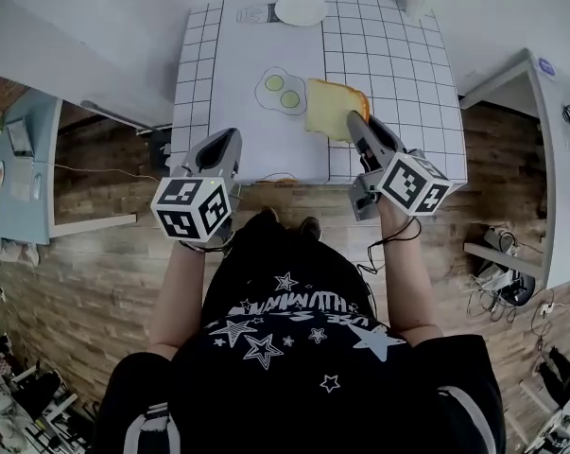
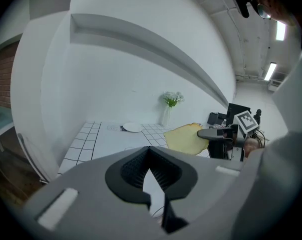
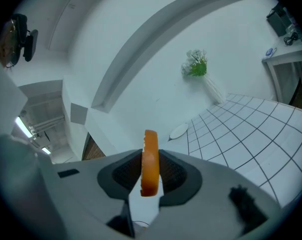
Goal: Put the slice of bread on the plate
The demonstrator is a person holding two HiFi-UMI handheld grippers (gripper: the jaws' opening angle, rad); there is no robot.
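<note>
Lab-like room: gridded table (image 1: 398, 64), cable clutter (image 1: 500, 287) on floor, equipment desk (image 1: 41, 187).
</note>
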